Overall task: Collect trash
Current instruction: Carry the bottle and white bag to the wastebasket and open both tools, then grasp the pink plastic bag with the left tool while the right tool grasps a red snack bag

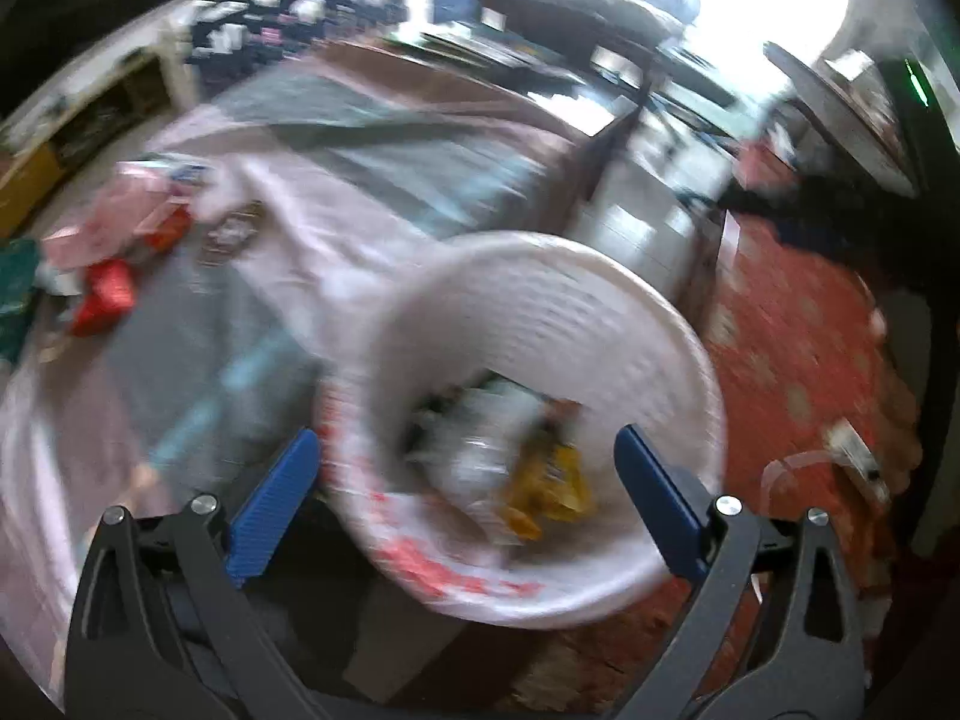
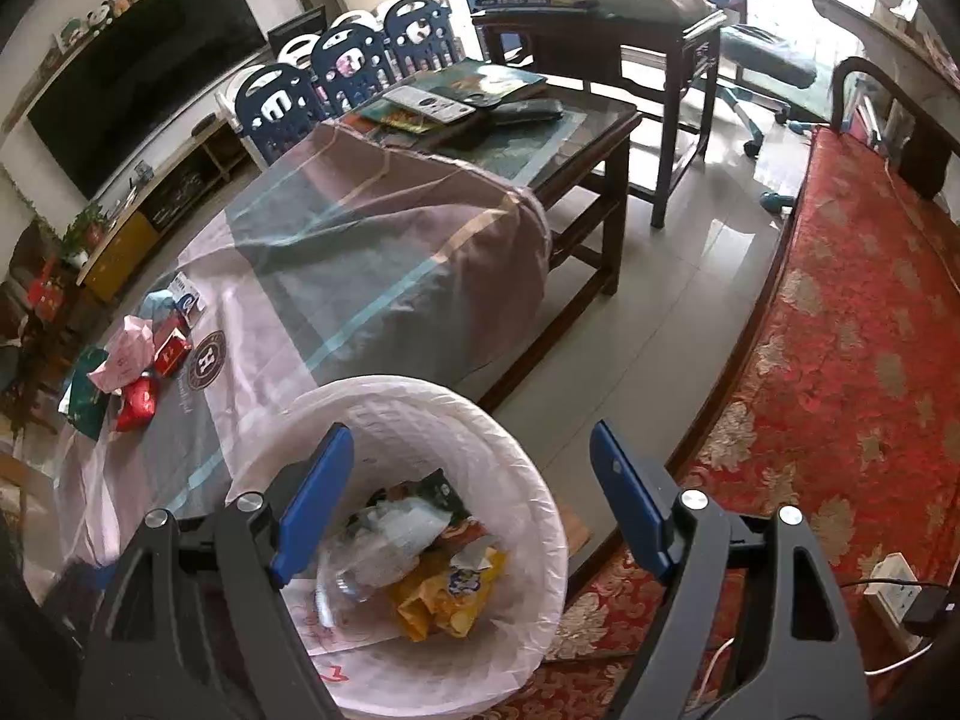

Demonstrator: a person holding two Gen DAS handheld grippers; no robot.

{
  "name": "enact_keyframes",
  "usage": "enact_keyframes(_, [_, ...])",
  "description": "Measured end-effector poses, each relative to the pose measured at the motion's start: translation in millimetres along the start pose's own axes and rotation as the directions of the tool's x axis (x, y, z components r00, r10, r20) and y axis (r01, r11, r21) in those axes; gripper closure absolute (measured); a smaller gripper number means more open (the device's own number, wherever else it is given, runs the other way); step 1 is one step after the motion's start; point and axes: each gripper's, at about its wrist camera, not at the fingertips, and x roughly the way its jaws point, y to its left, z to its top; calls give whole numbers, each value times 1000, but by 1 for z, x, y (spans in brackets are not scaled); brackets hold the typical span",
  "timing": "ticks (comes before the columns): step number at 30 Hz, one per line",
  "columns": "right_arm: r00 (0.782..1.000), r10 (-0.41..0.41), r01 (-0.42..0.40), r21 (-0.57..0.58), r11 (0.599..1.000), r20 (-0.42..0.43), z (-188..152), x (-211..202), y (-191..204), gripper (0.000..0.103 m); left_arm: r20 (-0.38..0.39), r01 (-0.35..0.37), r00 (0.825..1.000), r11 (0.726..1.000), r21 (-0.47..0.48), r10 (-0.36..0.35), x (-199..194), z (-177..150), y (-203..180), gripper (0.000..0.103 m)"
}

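Observation:
A white bin lined with a thin white bag [image 2: 480, 420] stands on the floor beside the covered table; inside lie clear plastic, a yellow snack wrapper [image 2: 447, 597] and other scraps. My right gripper [image 2: 465, 444] hangs open above the bin, nothing between its blue pads. In the blurred left wrist view the same bin [image 1: 600, 312] sits under my left gripper [image 1: 465, 450], open wide and empty, with the yellow wrapper [image 1: 546, 489] below. Loose trash stays on the tablecloth: a pink wrapper [image 2: 123, 357], red packets [image 2: 138, 402] and small cards, also seen as red packets [image 1: 108, 297].
A pink and grey cloth [image 2: 360, 252] drapes the low table, books at its far end. A red patterned sofa [image 2: 840, 360] runs along the right, a power strip [image 2: 894, 585] on it. A dark wooden side table [image 2: 600, 24] and a TV [image 2: 138, 84] stand beyond.

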Motion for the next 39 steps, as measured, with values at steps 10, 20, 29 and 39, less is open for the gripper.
enact_keyframes(10, [999, 3, -6, -65, 998, -46, -2, 20, 35, 23, 58, -437, 887, 874, -211, 457, 2, 89, 196, 4])
enact_keyframes(20, [992, -11, 0, -92, 996, -122, -9, 42, 58, 24, -190, -456, 873, 890, 8, 449, 115, 136, 269, 34])
enact_keyframes(29, [991, 35, -60, -193, 979, -133, -1, 70, 122, 23, 6, -239, 967, 916, -321, 254, 17, 63, 286, 84])
enact_keyframes(39, [936, 262, -344, -443, 828, -236, -15, 143, 329, 24, -41, -361, 912, 752, -552, 408, -57, -62, 295, 81])
